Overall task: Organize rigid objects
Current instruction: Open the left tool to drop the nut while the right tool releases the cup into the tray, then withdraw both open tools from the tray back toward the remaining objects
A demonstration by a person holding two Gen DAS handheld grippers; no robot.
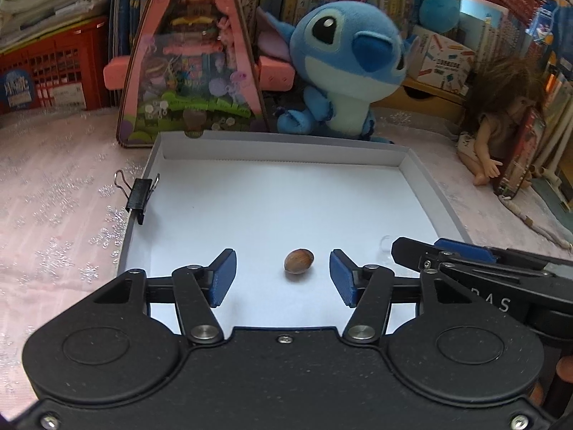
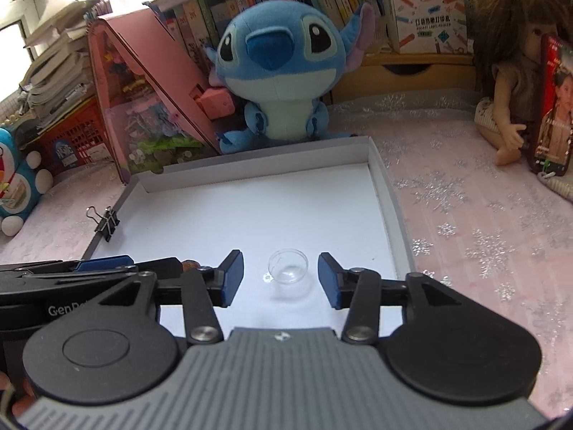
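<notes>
A small brown nut (image 1: 299,259) lies on the white floor of a shallow grey-rimmed tray (image 1: 279,142). My left gripper (image 1: 283,276) is open, with the nut lying between its blue pads, untouched. A small clear glass dish (image 2: 288,265) stands in the same tray (image 2: 385,182) near its right wall. My right gripper (image 2: 281,279) is open, with the dish between its pads, apart from both. The right gripper's fingers (image 1: 465,254) show at the right in the left wrist view. The left gripper's fingers (image 2: 104,263) show at the left in the right wrist view.
A black binder clip (image 1: 139,193) is clipped on the tray's left rim. Behind the tray stand a blue plush toy (image 1: 347,68) and a pink triangular toy box (image 1: 193,64). A doll (image 2: 515,82) sits at the right on the pink snowflake cloth (image 2: 476,222). Bookshelves line the back.
</notes>
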